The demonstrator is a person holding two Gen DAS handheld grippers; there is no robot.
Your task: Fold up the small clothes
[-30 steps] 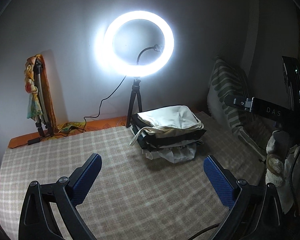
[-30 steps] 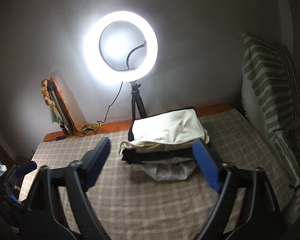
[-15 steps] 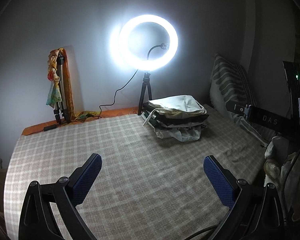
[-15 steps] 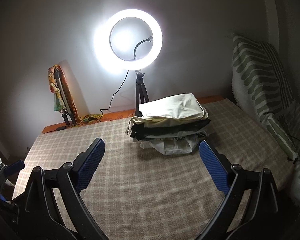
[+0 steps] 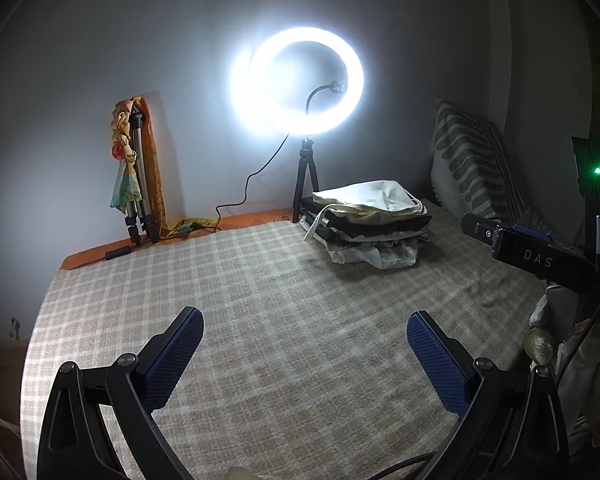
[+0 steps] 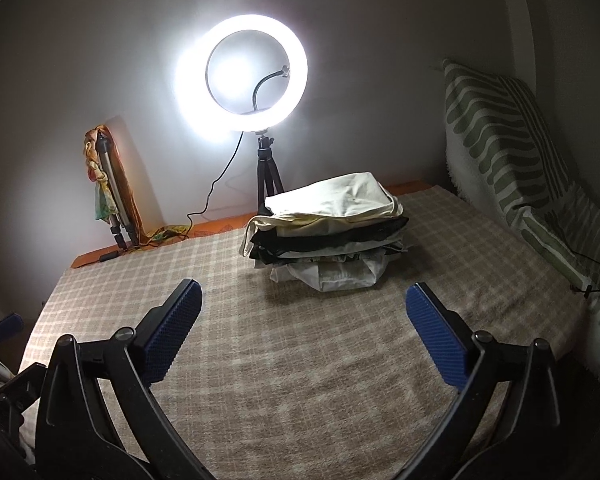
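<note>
A: Ahead of the right hand-held gripper point(image 6: 303, 320), a little past its fingertips and nearly on its centre line, sits the stack of clothes point(image 6: 328, 232). Its long axis runs across the view, left to right, roughly square to the fingers.

B: And from the left hand-held gripper point(image 5: 305, 346)?

A: There the stack point(image 5: 370, 224) lies further forward and off to the right. I'd judge the right one the nearer of the two.

B: What's on top?

A: A cream garment point(image 6: 334, 202), with dark and pale layers beneath. The pile rests on the checked cover of the bed point(image 6: 300, 360), in front of the ring light point(image 6: 242, 80) on its tripod.

B: How do the hand-held grippers stand?

A: Both spread wide, blue pads far apart, nothing between them. Neither touches cloth; each hangs over bare cover.

B: So the next move?

A: Probably a forward reach to the top piece. Its loose front-left edge looks the easiest hold.
</note>
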